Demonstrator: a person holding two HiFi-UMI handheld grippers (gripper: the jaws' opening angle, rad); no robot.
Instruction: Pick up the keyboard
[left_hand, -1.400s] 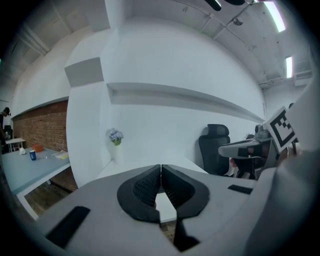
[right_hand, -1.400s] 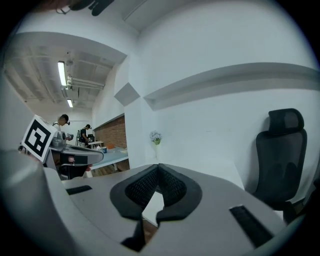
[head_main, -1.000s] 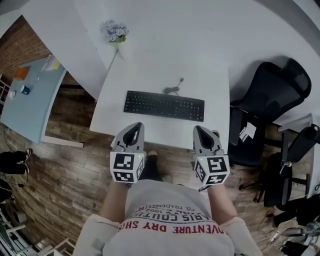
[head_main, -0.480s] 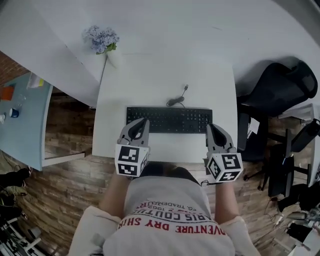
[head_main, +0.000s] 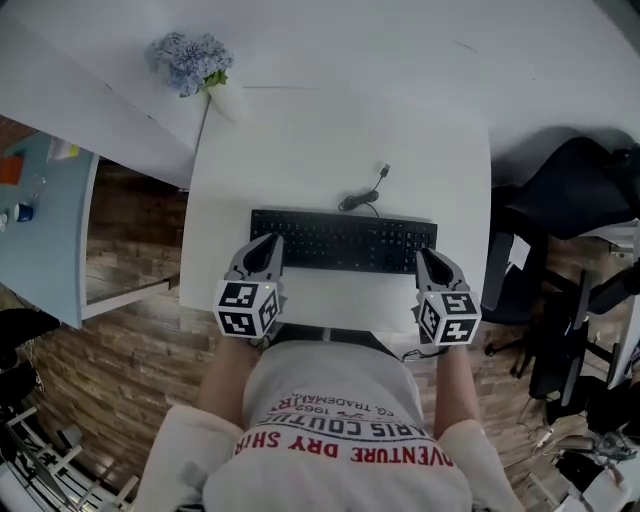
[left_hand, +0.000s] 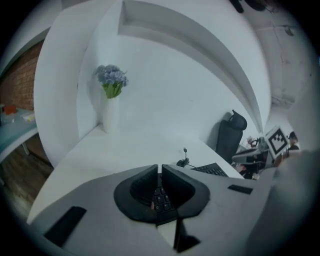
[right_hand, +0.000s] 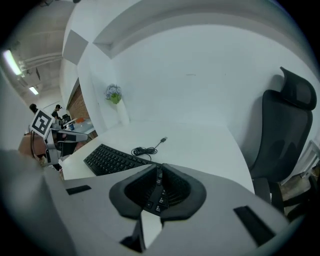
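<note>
Keyboard (head_main: 343, 241): probably stiff, light, long; take both short ends.
Left claw (head_main: 267, 241): pressed together, empty.
Right claw (head_main: 426, 256): pressed together, empty.

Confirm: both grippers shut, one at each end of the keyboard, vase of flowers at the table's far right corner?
One error. The head view shows the vase of flowers at the far left corner of the table, not the right. Rest holds: left gripper and right gripper are both shut, one at each end of the keyboard.
</note>
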